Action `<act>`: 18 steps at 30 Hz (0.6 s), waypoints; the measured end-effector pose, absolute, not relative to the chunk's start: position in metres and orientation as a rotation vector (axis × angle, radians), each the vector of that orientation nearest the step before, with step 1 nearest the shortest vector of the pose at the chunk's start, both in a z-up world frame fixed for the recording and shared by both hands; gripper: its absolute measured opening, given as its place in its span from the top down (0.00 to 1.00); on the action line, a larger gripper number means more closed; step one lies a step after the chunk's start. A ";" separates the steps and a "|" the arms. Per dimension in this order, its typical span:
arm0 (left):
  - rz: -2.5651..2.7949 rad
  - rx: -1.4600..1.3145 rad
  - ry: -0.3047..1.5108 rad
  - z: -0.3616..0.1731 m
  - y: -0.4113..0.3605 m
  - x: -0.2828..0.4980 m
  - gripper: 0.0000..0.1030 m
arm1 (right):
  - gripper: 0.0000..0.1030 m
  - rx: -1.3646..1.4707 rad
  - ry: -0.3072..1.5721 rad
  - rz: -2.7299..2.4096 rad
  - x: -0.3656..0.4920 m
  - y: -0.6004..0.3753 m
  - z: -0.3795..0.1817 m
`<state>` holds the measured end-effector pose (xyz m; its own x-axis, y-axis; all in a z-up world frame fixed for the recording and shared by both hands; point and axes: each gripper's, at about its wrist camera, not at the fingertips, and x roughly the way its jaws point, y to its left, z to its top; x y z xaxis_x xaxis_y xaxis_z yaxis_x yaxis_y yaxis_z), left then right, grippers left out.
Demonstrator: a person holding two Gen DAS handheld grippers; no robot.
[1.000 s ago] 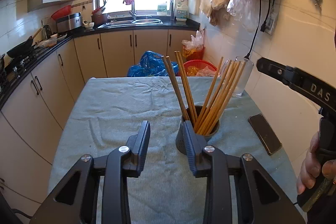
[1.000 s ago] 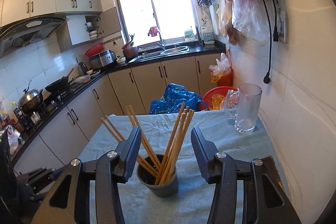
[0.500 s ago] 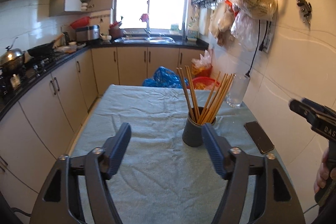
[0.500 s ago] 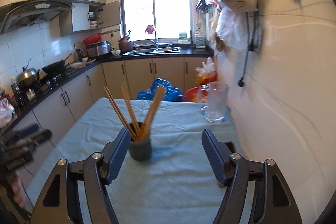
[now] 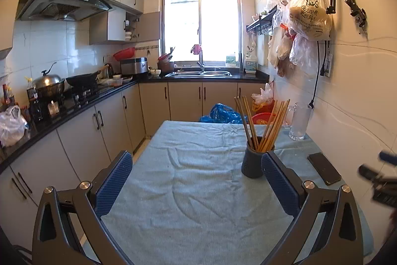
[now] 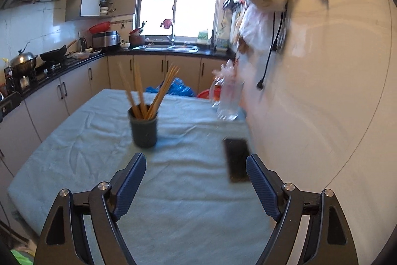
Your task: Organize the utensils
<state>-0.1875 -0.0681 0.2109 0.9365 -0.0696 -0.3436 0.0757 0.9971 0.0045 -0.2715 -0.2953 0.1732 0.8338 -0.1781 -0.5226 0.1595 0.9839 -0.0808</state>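
Note:
A dark grey cup stands upright on the cloth-covered table, holding several wooden chopsticks. In the right wrist view the cup and chopsticks sit ahead and to the left. My left gripper is open and empty, back from the cup, which shows just inside its right finger. My right gripper is open and empty, well short of the cup. It appears blurred at the right edge of the left wrist view.
A black phone lies on the table near the right wall, also in the right wrist view. A glass mug stands at the table's far right corner. Kitchen cabinets run along the left. Bags hang on the right wall.
Both grippers have pulled back from the cup and opened wider. The right gripper has swung to the right, toward the phone. The cup and chopsticks have stayed in place.

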 end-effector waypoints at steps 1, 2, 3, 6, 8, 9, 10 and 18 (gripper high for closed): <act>-0.070 0.012 0.351 0.210 -0.067 -0.189 0.00 | 0.16 -0.016 0.563 -0.172 -0.271 -0.292 0.167; -0.060 0.006 0.351 0.208 -0.065 -0.191 0.00 | 0.16 0.011 0.566 -0.165 -0.271 -0.288 0.160; -0.050 0.004 0.349 0.206 -0.064 -0.193 0.00 | 0.16 0.028 0.566 -0.161 -0.271 -0.285 0.155; -0.043 0.011 0.340 0.202 -0.063 -0.198 0.00 | 0.16 0.096 0.561 -0.147 -0.270 -0.276 0.142; -0.043 0.013 0.331 0.199 -0.063 -0.200 0.00 | 0.16 0.140 0.557 -0.141 -0.269 -0.271 0.136; -0.045 0.010 0.329 0.197 -0.062 -0.200 0.00 | 0.16 0.155 0.553 -0.140 -0.269 -0.268 0.134; -0.048 0.005 0.330 0.195 -0.062 -0.200 0.00 | 0.16 0.170 0.550 -0.139 -0.268 -0.266 0.132; -0.073 0.021 0.453 0.170 -0.068 -0.181 0.00 | 0.16 0.213 0.565 -0.155 -0.261 -0.257 0.124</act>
